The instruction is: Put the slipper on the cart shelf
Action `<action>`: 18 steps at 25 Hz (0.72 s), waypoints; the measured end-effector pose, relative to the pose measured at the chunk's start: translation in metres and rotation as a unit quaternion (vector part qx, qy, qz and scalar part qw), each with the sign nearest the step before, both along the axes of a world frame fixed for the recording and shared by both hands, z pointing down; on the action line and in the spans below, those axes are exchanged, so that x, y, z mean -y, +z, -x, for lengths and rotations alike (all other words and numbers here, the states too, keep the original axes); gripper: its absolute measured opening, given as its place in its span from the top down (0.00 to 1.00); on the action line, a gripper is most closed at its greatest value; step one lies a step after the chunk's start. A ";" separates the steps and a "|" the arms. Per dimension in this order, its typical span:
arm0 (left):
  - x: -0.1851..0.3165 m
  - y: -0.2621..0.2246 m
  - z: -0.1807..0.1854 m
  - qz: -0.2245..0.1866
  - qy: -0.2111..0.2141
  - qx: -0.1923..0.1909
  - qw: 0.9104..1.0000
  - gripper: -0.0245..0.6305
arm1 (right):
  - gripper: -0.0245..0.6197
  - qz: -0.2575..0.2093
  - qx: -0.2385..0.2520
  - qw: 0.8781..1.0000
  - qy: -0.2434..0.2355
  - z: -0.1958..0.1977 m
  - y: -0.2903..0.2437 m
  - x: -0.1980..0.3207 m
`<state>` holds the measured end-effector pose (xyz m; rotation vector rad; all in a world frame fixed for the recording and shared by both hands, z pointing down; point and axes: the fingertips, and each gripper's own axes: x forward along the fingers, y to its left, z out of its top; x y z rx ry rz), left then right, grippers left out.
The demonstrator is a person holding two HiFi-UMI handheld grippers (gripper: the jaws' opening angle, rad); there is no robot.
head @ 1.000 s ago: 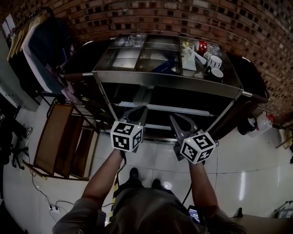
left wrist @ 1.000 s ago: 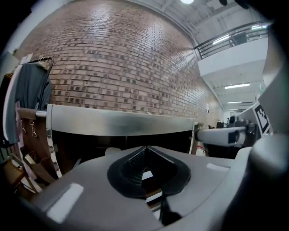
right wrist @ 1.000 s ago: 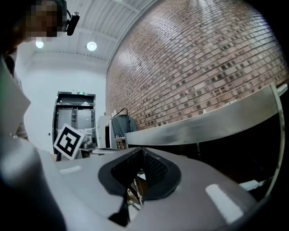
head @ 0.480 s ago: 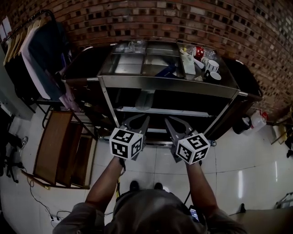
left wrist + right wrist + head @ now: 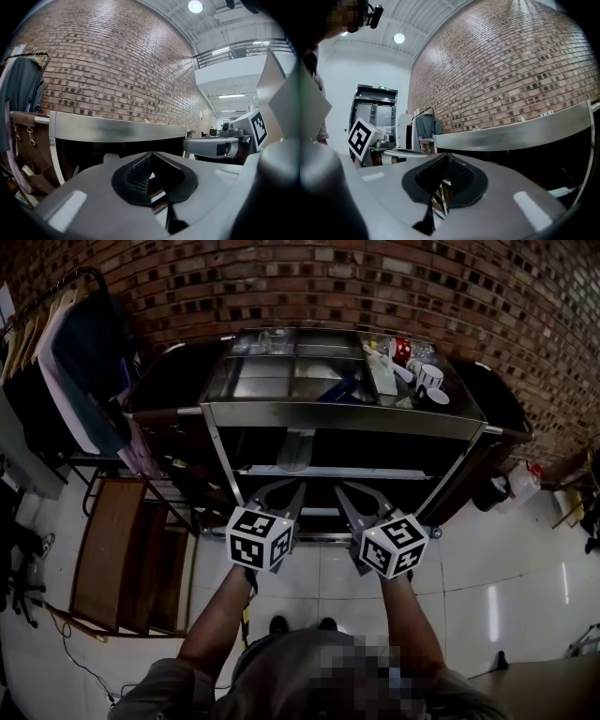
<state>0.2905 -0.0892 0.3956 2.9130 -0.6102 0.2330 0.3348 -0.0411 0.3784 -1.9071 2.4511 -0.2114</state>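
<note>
A person stands before a steel cart (image 5: 347, 411) set against a brick wall (image 5: 375, 277), with a gripper in each hand held out side by side toward the shelves. The left gripper (image 5: 292, 491) is clenched, its jaws meeting at the tips with nothing between them – its own view shows the same (image 5: 151, 153). The right gripper (image 5: 349, 495) is likewise closed on nothing, with the dark pads touching at the point (image 5: 447, 155).

A pale shape that appears to be the slipper (image 5: 294, 448) lies on the cart's middle shelf. It is just ahead of the left gripper's fingertips, apart from them and a little left of the right gripper's fingertips. From the left gripper view it shows only as a light hump (image 5: 111, 158) behind the jaws.

Beyond both sets of fingers, the top shelf carries divided trays. White mugs (image 5: 431, 379) stand past the right gripper's fingertips and off to their right. Hanging garments (image 5: 75, 362) are well off to the left of the left gripper's fingers – above a wooden rack (image 5: 122, 549) on the tiled floor (image 5: 506, 559).
</note>
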 end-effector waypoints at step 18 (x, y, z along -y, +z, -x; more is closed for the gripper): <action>-0.005 -0.003 -0.006 0.001 0.007 -0.005 1.000 0.95 | 0.96 -0.003 0.001 1.000 0.002 -0.003 -0.005 -0.006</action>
